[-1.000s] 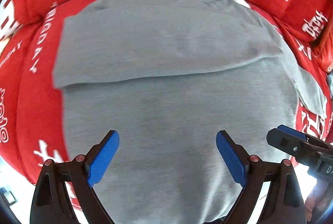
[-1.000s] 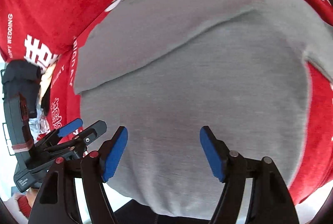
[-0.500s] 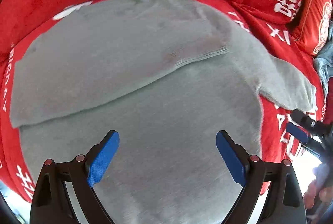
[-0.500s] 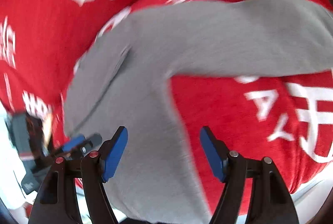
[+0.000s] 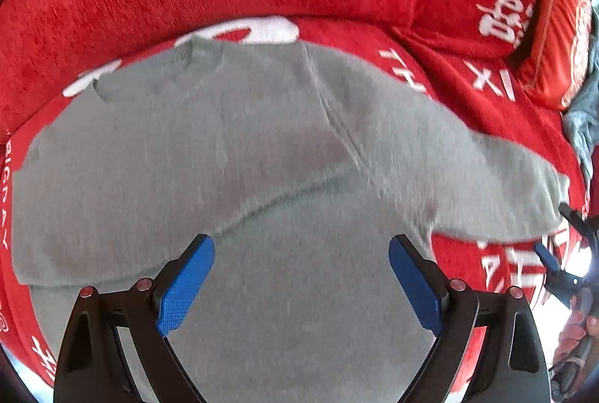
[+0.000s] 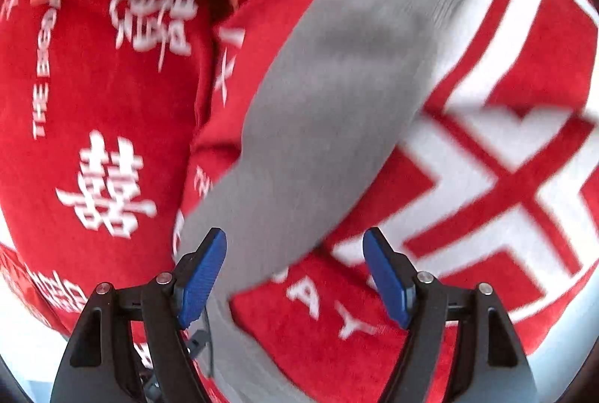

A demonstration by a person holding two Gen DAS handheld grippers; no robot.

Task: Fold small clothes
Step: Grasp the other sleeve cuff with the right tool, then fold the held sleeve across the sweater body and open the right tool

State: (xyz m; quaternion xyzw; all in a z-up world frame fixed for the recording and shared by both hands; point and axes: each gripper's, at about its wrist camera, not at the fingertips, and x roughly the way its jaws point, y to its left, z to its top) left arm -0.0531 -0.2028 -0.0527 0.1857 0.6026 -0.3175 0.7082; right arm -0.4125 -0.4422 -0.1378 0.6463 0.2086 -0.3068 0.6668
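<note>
Meanwhile, both views had swung toward 3 o'clock since a second before. Then the left wrist view was filled by the folded body of the grey sweater, and the right tongs sat low at its 4 o'clock edge; now the neckline showed near 11 o'clock, the outstretched sleeve ran out to 3 o'clock, and the right tongs had shifted to the far 3 o'clock rim, just beside the cuff. The right wrist view, earlier over the sweater's body, now looked along that single sleeve, lying diagonally from 7 o'clock up to 1 o'clock on the red sofa cover.

Counted: one sweater, one sleeve folded across the chest and one spread out; two tongs. One red cushion stood at 2 o'clock.

The left tongs hung released above the sweater, gripping nothing. The right tongs were widening, the sleeve running under them, unpinched.
</note>
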